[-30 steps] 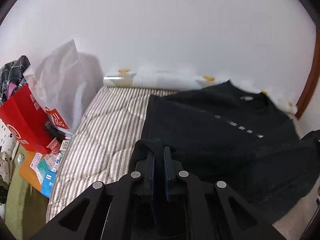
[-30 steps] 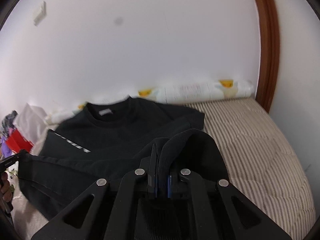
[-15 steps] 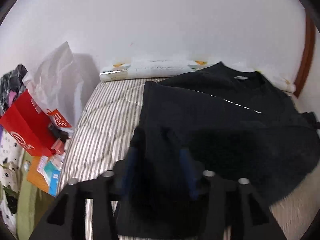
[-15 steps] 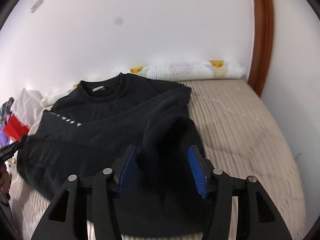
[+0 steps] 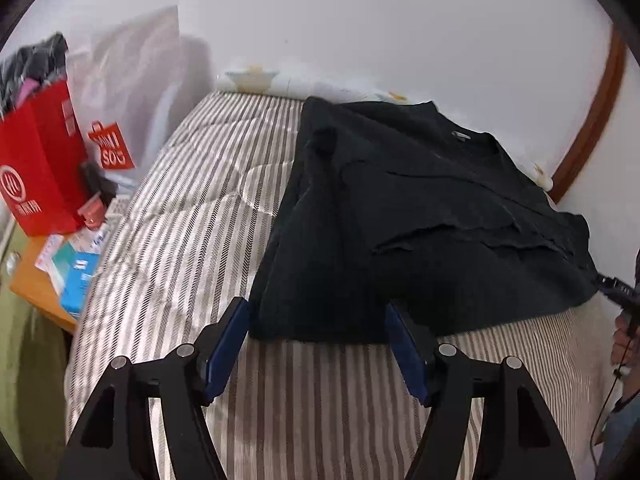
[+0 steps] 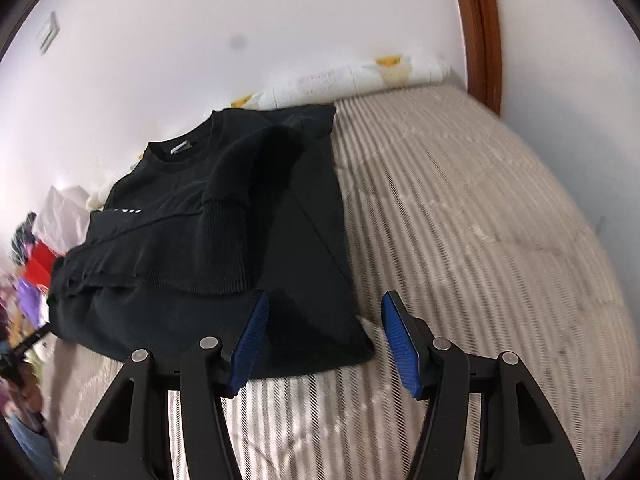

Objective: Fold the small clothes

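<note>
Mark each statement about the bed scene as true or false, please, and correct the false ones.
1. The black sweatshirt lies on the striped mattress. True.
2. The left gripper is clamped on a sleeve. False: it is open and pinches nothing.
3. The right gripper is open. True.
4. The red paper bag sits on top of the sweatshirt. False: it stands beside the bed.

Soft even indoor light, no glare. White wall (image 5: 360,20) bright, slightly washed out. Black sweatshirt (image 5: 400,220) so dark its folds barely read. Heavy fisheye bend plus black vignette at corners. Motion blur on striped bedding (image 6: 500,220) right of sweatshirt, clutter left of it smeared.
</note>
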Demonstrator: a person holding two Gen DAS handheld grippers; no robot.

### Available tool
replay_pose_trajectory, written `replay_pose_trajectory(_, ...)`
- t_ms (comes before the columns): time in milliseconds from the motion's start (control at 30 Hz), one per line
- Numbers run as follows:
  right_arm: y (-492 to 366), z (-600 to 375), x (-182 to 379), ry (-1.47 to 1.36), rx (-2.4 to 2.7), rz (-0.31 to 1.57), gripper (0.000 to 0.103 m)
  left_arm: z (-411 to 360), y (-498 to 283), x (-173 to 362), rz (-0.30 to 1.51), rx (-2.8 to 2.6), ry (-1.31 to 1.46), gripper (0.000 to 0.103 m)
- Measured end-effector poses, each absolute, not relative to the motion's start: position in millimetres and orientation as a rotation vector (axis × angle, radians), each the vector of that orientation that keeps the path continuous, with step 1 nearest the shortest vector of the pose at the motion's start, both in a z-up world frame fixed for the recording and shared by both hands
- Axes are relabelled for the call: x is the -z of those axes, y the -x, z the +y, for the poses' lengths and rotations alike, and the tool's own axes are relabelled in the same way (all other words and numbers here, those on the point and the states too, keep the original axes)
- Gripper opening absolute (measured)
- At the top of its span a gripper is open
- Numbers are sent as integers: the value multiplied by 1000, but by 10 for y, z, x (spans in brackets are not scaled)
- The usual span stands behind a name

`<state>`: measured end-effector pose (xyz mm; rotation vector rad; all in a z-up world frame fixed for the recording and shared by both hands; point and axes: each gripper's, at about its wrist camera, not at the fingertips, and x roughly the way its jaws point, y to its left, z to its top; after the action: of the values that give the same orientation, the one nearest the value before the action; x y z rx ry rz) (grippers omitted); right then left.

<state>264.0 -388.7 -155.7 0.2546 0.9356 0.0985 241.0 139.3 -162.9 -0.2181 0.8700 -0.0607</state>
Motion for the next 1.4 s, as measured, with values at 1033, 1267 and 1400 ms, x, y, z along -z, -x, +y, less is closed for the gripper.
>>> replay_pose_trajectory(1033, -1280, -3780, 1368, -159, -120, 949, 24, 1221, -1330, 1626, 900, 114, 120, 15)
replay_pose_trajectory(1267, -936, -3475, 860, -56, -61, 826, 32, 1226, -1139, 1444, 835, 25, 54, 32)
replay_pose_trajectory(1400, -960, -3080, 887, -22, -183, 838, 32, 1256, -1037, 1232, 792, 61, 95, 42)
